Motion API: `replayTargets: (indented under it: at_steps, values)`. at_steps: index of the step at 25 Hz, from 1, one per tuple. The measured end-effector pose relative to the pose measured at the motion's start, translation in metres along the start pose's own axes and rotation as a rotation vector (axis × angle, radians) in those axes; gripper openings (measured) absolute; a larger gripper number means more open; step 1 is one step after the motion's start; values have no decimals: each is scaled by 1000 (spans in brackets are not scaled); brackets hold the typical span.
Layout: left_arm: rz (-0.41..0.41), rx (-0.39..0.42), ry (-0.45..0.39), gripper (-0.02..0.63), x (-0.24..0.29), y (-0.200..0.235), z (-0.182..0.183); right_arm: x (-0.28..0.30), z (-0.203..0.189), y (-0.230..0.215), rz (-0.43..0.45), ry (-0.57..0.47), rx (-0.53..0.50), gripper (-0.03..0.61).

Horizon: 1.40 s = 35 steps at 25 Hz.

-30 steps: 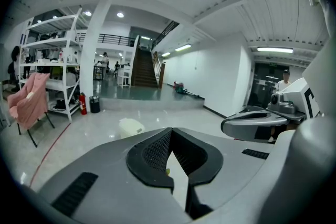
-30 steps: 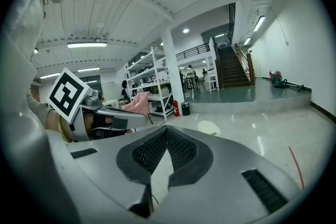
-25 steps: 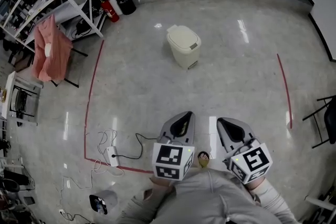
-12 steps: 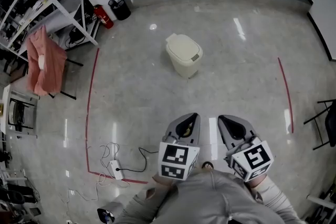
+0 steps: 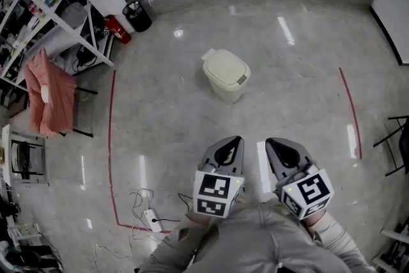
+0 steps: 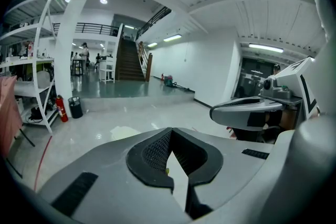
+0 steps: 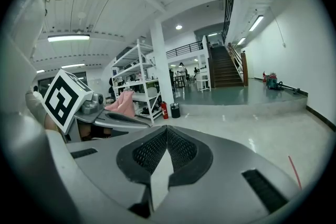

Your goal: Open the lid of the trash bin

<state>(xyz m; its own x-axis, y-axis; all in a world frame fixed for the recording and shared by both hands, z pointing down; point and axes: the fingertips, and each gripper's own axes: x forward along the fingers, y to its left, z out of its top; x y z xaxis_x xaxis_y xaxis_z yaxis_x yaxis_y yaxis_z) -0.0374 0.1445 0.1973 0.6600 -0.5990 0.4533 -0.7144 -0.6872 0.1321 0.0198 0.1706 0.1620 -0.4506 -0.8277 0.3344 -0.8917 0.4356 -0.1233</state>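
The trash bin [image 5: 227,75] is a cream plastic bin with its lid down, standing alone on the grey polished floor some way ahead of me. My left gripper [image 5: 230,144] and right gripper [image 5: 278,145] are held side by side close to my body, well short of the bin, both shut and holding nothing. In the left gripper view the jaws [image 6: 169,131] meet at the tip, and a pale part of the bin [image 6: 122,132] shows just past them. In the right gripper view that gripper [image 7: 166,128] is also shut; the bin is hidden there.
Red tape lines [image 5: 112,137] mark the floor on the left and right. A white power strip with cables [image 5: 153,220] lies at my left. Shelving [image 5: 38,16], a pink cloth on a chair [image 5: 46,99], a fire extinguisher [image 5: 120,35] and a black basket [image 5: 136,16] stand far left.
I have moved forward: the bin sits lower and nearer in the head view, and the power strip has slid back. Both grippers stay shut in the same pose.
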Motion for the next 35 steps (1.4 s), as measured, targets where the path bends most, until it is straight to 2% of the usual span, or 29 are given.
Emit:
replayTargets:
  at_steps: [7, 18, 28, 35]
  values:
    - [-5, -20, 21, 3, 21, 45, 12, 53, 18, -4, 6, 20, -12, 0]
    - [1, -57, 33, 3, 49, 86, 17, 106, 30, -12, 23, 41, -19, 1]
    - [51, -108, 50, 3, 93, 115, 19, 149, 23, -50, 54, 88, -34, 0]
    - [81, -154, 71, 3, 142, 137, 22, 194, 21, -94, 90, 124, -37, 0]
